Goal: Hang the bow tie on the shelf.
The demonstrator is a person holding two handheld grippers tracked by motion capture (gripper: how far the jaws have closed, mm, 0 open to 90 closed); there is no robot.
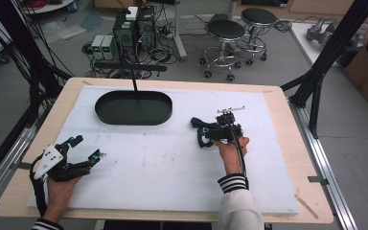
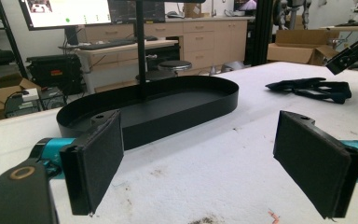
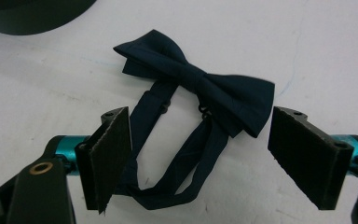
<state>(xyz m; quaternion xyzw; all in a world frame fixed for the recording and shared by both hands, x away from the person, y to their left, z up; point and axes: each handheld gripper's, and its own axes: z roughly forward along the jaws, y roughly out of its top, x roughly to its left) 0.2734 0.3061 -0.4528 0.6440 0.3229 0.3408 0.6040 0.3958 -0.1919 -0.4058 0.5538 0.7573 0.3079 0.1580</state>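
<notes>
On the bench [image 1: 278,143], at three o'clock, the bow tie [image 3: 200,84] is straddled by the wide-open, empty right gripper [image 3: 200,158]; the left gripper [image 2: 200,163] is held wide open, empty.

- Bow tie [image 3: 200,84]: 1, dark navy, with 1 strap loop attached.
- Oval black tray [image 1: 103,112]: 1, with 1 upright black post rising from it.
- Tongs: 2 sets, left tongs [image 1: 87,147] and right tongs [image 1: 202,132]; each set has 2 black padded jaws.
- Hands: 2, one per set of tongs.
- Table [image 1: 282,143]: 1, carrying 1 white mat.
- Round stools [image 1: 225,29] on the floor beyond: 2.
- Cardboard boxes at the right edge of the high view: 1.
</notes>
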